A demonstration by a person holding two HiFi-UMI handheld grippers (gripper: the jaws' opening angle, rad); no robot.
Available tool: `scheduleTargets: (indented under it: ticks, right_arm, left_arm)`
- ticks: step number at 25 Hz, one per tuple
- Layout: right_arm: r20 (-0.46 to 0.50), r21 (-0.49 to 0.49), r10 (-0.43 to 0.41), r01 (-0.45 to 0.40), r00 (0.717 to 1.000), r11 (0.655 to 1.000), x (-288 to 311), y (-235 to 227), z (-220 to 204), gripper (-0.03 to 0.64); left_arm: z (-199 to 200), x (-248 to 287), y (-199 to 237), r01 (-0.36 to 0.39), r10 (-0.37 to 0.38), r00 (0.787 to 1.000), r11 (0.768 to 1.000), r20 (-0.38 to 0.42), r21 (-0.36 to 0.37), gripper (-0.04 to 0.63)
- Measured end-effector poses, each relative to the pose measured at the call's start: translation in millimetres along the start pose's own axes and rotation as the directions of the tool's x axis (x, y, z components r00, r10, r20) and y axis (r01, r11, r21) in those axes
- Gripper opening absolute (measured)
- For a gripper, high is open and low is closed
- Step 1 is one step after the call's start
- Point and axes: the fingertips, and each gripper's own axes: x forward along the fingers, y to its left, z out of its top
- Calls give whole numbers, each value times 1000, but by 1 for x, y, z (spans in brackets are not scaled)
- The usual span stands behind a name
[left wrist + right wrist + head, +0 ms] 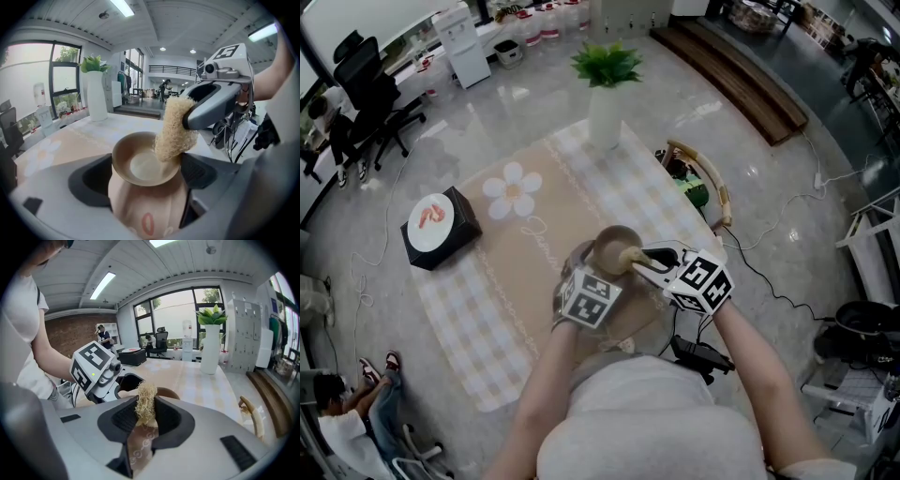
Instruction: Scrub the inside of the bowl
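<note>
Over the table point(487, 309), the left gripper point(143, 183) squeezed the bowl point(136, 157) by its sides, with the open top tipped up. The right gripper point(144, 416) pinched 1 scrubber point(172, 131). Its long body pointed down into the bowl, with the tip at the right inner wall.

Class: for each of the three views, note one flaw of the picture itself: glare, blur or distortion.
Head view: light glares off the glossy floor. Left gripper view: fisheye curves the ceiling, corners go black, and the bowl looks soft low down. Right gripper view: same fisheye; the windows wash out pale, the scrubber is sharp.
</note>
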Motion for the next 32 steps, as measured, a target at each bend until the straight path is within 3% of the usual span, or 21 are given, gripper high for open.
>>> scheduleTargets:
  ticks: [4,9,21,28,32]
  right_arm:
    - [3,-9,27,-27,1000,1000,8,1,9,91]
    - [-56,-23,131,-133,990,991,17,13,7,92]
    - [-81,109,325,-316,942,943,32,11,12,91]
    - [-38,152,309,-300,950,942,49,4,19,91]
    - [-24,129,240,-235,970,963,57,-5,23,89]
  left_arm:
    - [-1,0,0,2,-2,1000,1000,-4,0,428]
    - [-1,0,-1,7,-7,1000,1000,-4,5,428]
    - [0,-1,-1,14,-14,1000,1000,0,11,428]
    - [-1,-1,-2,17,-17,1000,1000,-2,10,428]
    - [-1,-1,-1,16,-16,1000,1000,-5,9,428]
